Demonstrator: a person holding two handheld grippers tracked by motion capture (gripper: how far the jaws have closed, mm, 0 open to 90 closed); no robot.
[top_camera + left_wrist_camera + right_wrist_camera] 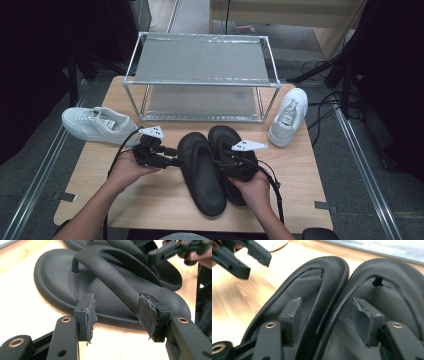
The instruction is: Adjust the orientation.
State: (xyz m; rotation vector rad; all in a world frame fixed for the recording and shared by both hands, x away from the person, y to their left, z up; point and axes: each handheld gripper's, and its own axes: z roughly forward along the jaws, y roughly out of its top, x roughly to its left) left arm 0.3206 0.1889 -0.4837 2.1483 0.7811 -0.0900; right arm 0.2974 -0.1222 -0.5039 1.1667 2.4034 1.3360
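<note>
Two black flip-flops lie side by side on the wooden table [150, 200], toes toward the shelf: the left one [200, 172] and the right one [225, 140]. My left gripper [175, 156] points at the outer edge of the left flip-flop [110, 290]; it is open [116, 315], its pads level with the sole's rim and not touching it. My right gripper [226, 161] is open [325, 315] over the seam where the two sandals meet. One pad [292, 312] hangs over the left flip-flop [312, 285], the other over the right flip-flop [397, 290].
A metal two-level shelf rack [200, 60] stands at the back of the table. A white sneaker [97, 124] lies at the left edge, another white sneaker [289, 116] beside the rack at the right. Bare wood shows in front of the left hand.
</note>
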